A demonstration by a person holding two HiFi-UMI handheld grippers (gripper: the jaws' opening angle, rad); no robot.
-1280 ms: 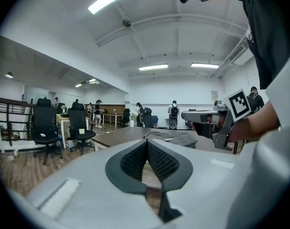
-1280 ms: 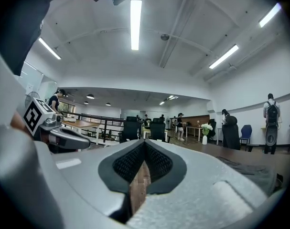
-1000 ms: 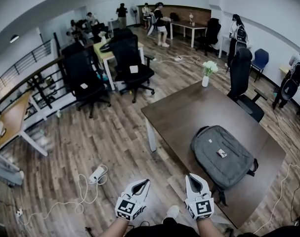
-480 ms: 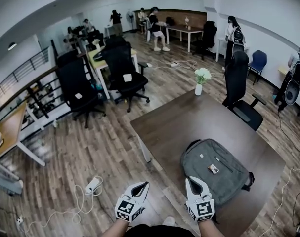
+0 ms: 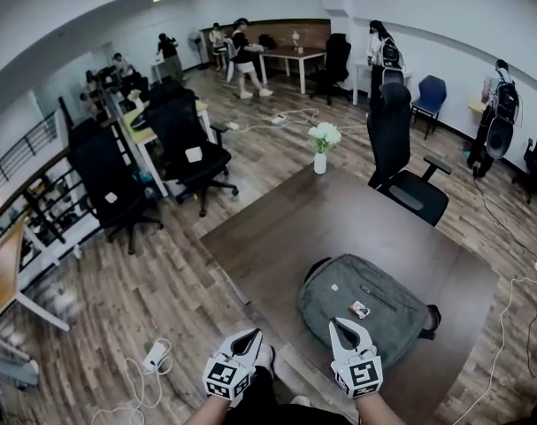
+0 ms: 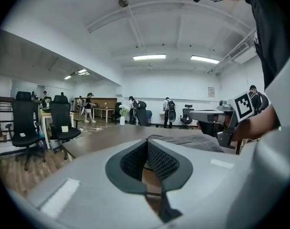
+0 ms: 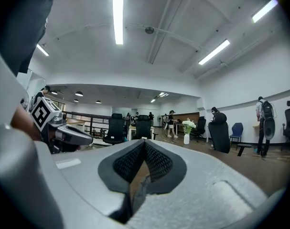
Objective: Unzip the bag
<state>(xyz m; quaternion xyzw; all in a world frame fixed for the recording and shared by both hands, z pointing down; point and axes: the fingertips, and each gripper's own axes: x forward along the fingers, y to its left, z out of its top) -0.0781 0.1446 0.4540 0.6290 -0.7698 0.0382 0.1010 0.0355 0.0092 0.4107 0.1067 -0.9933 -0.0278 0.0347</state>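
You're walking up to the table [image 5: 277, 228], bringing the grey bag [image 5: 387, 319] lying on its near end closer ahead of your right gripper [image 5: 340, 324] and left gripper [image 5: 254, 335], both pressed together and empty, with the zip not yet touched.

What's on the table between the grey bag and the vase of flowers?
Nothing. In the head view, only bare dark tabletop runs from the bag to the vase.
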